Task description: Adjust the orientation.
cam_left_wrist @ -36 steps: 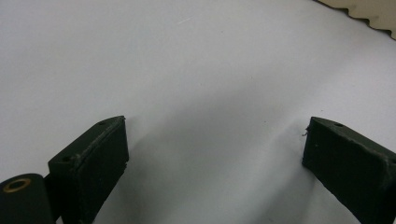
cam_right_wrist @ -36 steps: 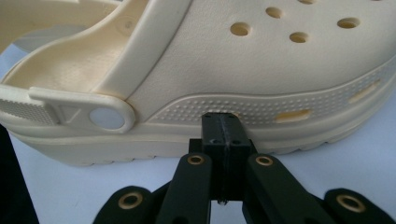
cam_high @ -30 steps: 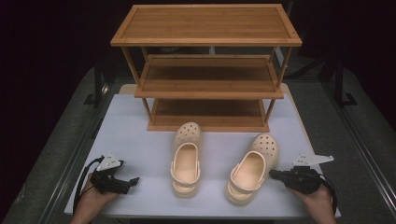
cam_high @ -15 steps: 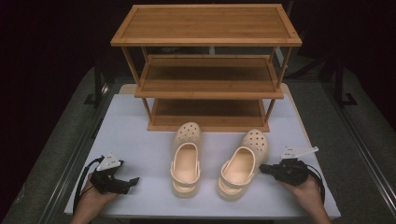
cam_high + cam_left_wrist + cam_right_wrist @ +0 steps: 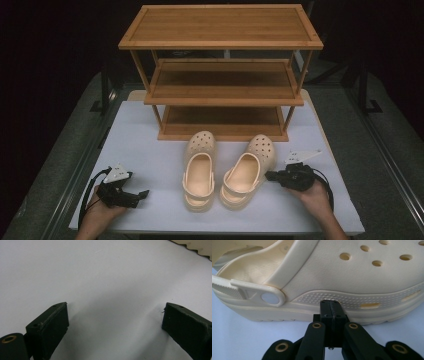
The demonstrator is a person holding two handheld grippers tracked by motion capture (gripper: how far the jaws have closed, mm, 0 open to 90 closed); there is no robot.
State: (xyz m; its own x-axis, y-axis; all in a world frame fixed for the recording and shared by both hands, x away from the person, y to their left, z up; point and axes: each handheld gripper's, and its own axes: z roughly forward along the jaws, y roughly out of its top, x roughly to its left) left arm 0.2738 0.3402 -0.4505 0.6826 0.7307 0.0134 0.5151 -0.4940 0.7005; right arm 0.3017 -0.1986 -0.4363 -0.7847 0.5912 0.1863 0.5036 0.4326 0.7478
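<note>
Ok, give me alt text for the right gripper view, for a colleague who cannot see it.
The right tool, its black jaws closed together, presses its tip against the side of a cream clog just above the sole. The clog sits on a white table surface, with its heel strap to the left and its holed toe to the right.

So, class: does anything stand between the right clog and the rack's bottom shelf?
Nothing visible does. The right clog lies toe-first toward the bottom shelf, with bare table between them. The left clog lies beside it, off that path. The right gripper, jaws shut, presses the clog's outer side.
</note>
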